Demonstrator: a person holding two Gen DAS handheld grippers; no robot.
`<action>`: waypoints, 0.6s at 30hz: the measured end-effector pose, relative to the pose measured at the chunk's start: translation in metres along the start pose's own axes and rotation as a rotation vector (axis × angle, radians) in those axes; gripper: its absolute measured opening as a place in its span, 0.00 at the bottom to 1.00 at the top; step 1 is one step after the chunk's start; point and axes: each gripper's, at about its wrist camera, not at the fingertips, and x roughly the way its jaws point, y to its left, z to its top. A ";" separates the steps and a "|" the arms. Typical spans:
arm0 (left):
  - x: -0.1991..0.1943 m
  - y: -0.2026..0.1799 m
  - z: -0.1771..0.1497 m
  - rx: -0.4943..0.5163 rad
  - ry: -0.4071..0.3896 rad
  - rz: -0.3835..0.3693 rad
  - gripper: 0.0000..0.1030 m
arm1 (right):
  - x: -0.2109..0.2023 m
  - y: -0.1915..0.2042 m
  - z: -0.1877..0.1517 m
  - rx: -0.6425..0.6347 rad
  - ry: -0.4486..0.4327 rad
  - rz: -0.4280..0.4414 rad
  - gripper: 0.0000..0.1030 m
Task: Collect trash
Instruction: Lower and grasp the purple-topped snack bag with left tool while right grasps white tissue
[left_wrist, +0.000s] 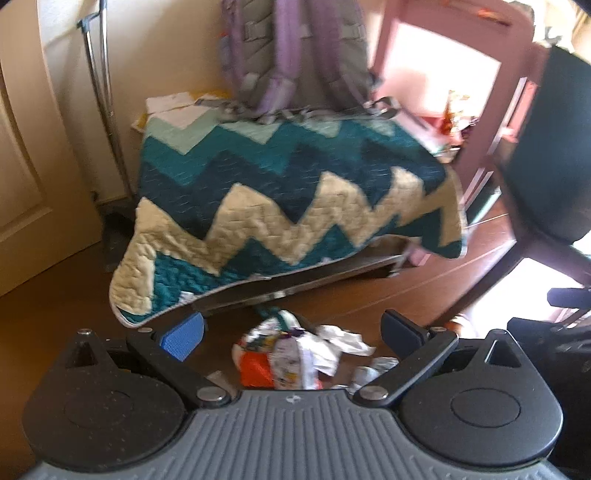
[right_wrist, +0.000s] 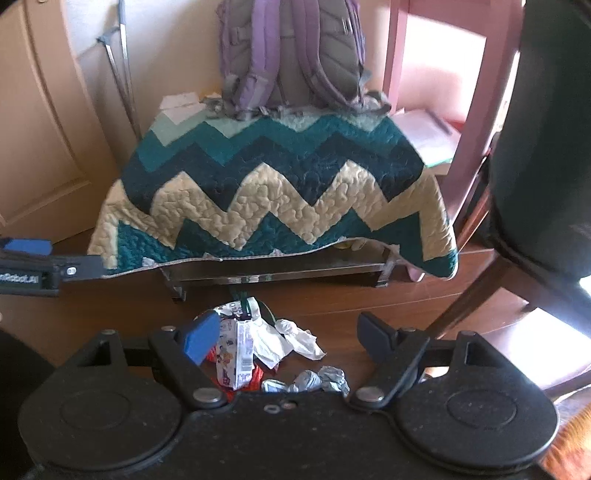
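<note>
Where trash (right_wrist: 258, 350) litters wood floor (right_wrist: 424, 295), quilt (right_wrist: 273, 192) overhangs.

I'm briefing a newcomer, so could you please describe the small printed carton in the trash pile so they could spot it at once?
Find the chevron quilt draped over the low bench. On the wooden floor in front of it lies a small trash pile. The printed carton stands at its left side, boxy and colourful, unlike the crumpled white paper beside it.

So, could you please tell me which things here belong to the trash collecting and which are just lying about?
Belongs to the job:
printed carton
crumpled white paper
grey crumpled wads

Just lying about:
zigzag quilt
purple backpack
pink chair
</note>
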 end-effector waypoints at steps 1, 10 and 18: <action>0.011 0.006 0.003 -0.004 0.007 0.013 1.00 | 0.012 -0.006 0.004 0.012 0.001 0.012 0.79; 0.117 0.023 -0.001 -0.099 0.137 0.034 1.00 | 0.144 -0.035 0.036 -0.110 0.096 0.102 0.79; 0.217 -0.016 -0.036 -0.110 0.272 0.080 1.00 | 0.269 -0.053 0.027 -0.200 0.273 0.177 0.77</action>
